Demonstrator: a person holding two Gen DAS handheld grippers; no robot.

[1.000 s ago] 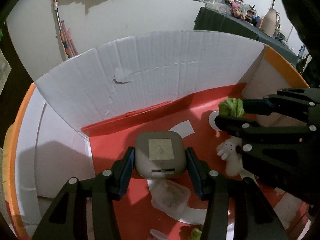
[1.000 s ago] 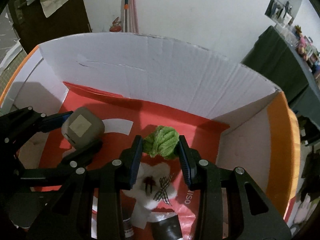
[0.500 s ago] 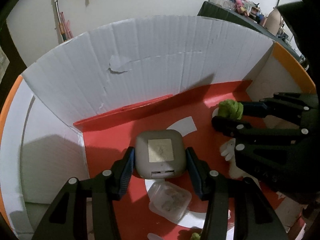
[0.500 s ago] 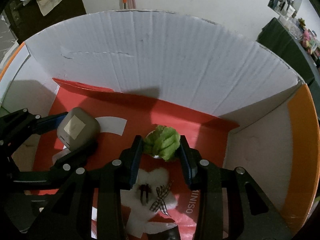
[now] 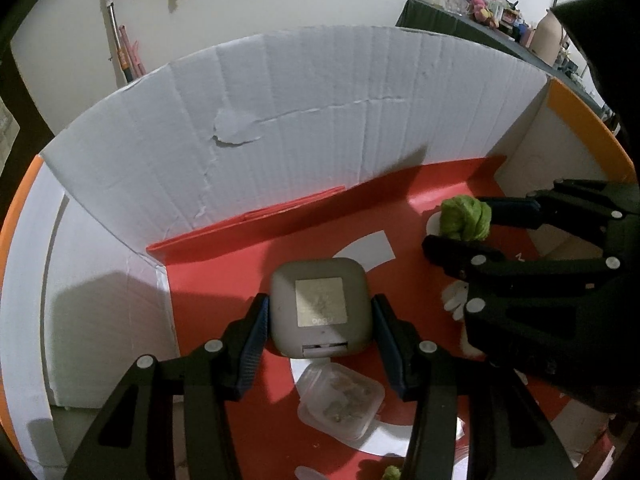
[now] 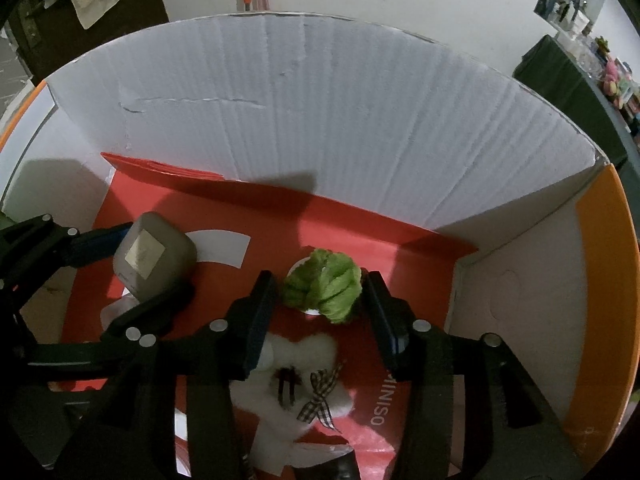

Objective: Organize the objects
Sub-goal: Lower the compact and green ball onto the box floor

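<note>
A grey rounded square case [image 5: 320, 276] with a pale label hangs over the red floor [image 5: 240, 264] of a white cardboard box. My left gripper [image 5: 319, 308] is shut on its two sides. The right wrist view shows the case [image 6: 154, 256] at the left, between the left gripper's fingers [image 6: 100, 236]. A green woolly ball [image 6: 324, 284] lies on the red floor between the fingers of my right gripper [image 6: 319, 286]. Those jaws are opening, with a clear gap at the left pad. From the left wrist the ball [image 5: 466, 218] appears at the right.
The box's white back wall [image 5: 320, 120] stands close ahead, and an orange-edged side wall [image 6: 600, 320] is on the right. A white plush with a checked bow [image 6: 304, 376] and a clear plastic tub [image 5: 340, 400] lie on the floor below the grippers.
The right gripper's jaws have spread away from the green ball, which now rests on the red floor. The left gripper still holds the grey case.
</note>
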